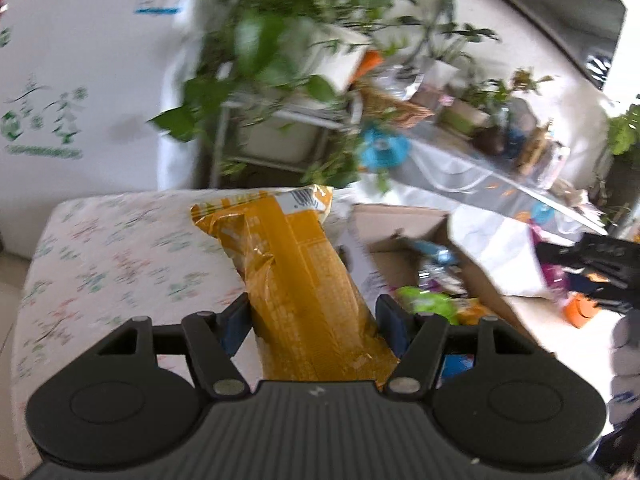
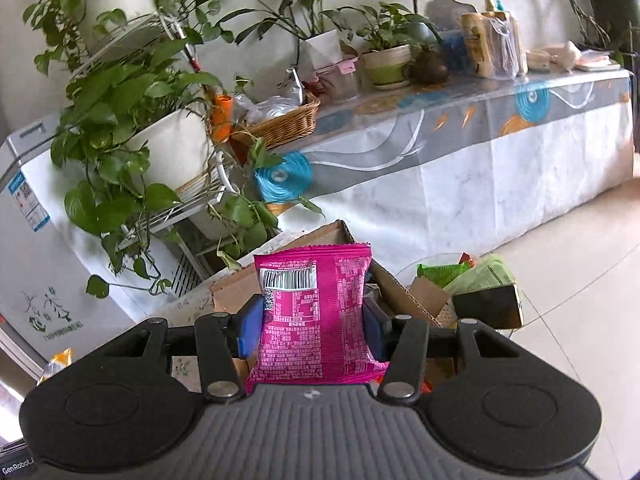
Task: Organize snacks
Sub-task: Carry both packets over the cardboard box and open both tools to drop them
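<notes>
My left gripper (image 1: 314, 320) is shut on a long orange snack bag (image 1: 292, 272), which sticks out forward above a table with a floral cloth (image 1: 100, 248). To its right an open cardboard box (image 1: 420, 232) holds several snack packs. My right gripper (image 2: 314, 326) is shut on a pink snack packet (image 2: 316, 316) with a barcode, held upright above the cardboard box (image 2: 404, 300). More green and orange snack packs (image 2: 444, 272) lie to the right of the box on a glass surface.
Potted plants on a wire rack (image 2: 140, 136) stand behind the box. A long table with a patterned cloth (image 2: 480, 152) carries pots, a wicker basket (image 2: 280, 124) and bottles. A white freezer (image 2: 36, 248) stands at the left. Tiled floor (image 2: 580, 248) lies to the right.
</notes>
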A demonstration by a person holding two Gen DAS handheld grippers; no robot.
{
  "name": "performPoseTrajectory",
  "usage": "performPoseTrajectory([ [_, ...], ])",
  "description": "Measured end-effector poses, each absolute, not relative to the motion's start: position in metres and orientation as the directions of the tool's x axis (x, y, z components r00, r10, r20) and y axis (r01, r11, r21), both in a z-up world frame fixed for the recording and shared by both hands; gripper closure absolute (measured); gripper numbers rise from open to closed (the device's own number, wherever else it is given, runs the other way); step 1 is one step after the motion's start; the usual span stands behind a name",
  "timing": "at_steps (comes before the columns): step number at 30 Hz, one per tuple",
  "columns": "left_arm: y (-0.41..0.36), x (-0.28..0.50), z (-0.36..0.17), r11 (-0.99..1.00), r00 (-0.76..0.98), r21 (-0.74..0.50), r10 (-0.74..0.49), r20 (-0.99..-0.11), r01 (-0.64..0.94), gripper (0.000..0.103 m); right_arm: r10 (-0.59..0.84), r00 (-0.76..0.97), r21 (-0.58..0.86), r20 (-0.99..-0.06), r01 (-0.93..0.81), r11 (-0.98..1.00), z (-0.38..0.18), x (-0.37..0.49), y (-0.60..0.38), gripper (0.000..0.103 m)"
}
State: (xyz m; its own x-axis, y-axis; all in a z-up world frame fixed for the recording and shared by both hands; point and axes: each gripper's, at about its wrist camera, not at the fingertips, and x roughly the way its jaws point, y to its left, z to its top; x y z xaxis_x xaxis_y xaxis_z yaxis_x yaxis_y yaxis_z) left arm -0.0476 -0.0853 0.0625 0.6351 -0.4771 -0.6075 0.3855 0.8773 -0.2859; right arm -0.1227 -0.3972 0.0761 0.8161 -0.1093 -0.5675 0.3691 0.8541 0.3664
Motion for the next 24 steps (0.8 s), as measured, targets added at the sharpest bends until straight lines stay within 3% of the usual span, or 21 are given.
performPoseTrajectory([
  [9,-0.155,-0.045,0.069,0.825,0.574,-0.293,-0.552,-0.605,0.484,0.037,-0.109,0.807,0.408,-0.581,0.404,0.819,0.074,-0.124,-0.407,0.045],
  [24,-0.219,-0.040,0.054,0.796,0.504,-0.262,-0.562,-0.656,0.546,0.037,-0.112,0.769,0.460,-0.630,0.484,0.744,0.064,-0.128,-0.424,0.045],
])
